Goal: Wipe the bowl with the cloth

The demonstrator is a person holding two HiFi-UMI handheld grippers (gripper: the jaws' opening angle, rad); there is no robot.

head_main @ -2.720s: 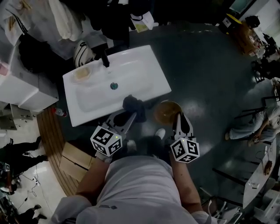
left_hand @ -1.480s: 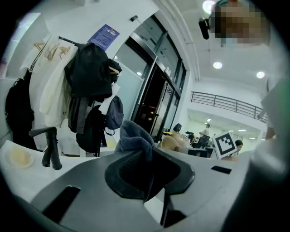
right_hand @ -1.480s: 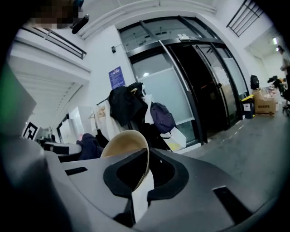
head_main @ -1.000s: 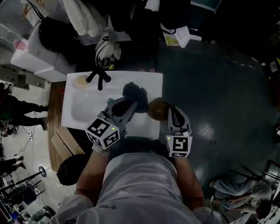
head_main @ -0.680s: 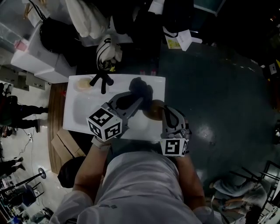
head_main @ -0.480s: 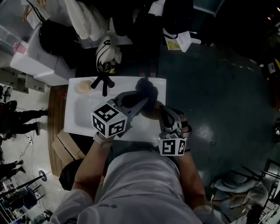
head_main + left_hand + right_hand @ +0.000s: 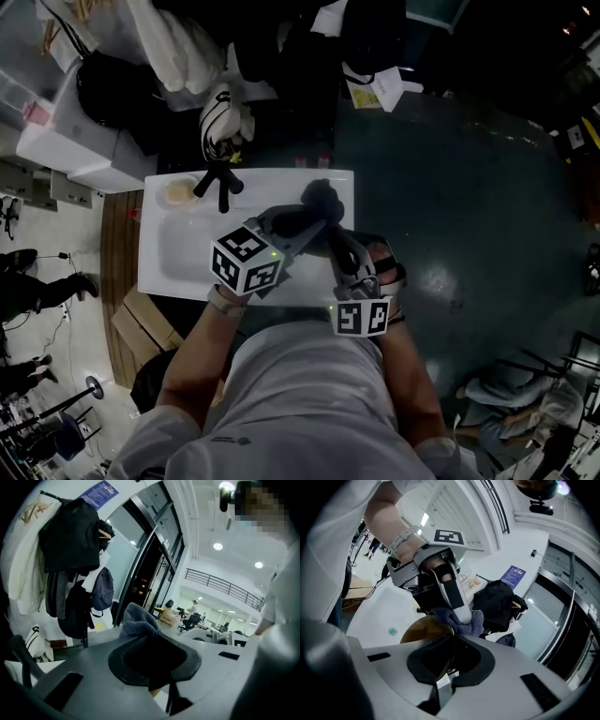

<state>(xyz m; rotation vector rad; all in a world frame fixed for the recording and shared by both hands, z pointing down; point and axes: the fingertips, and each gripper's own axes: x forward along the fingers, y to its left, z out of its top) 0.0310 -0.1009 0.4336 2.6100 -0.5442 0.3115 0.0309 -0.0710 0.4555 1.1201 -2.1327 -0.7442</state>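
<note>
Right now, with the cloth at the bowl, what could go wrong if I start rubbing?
The right gripper pinches the bowl only at its rim, so pressure from the cloth may lever it loose over the sink. The left gripper holds the cloth bunched; its hard finger could scrape the bowl.

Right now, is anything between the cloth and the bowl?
Nothing visible does. The cloth, clamped in the left gripper, appears to lie against the rim of the bowl, which the right gripper holds by its edge.
</note>
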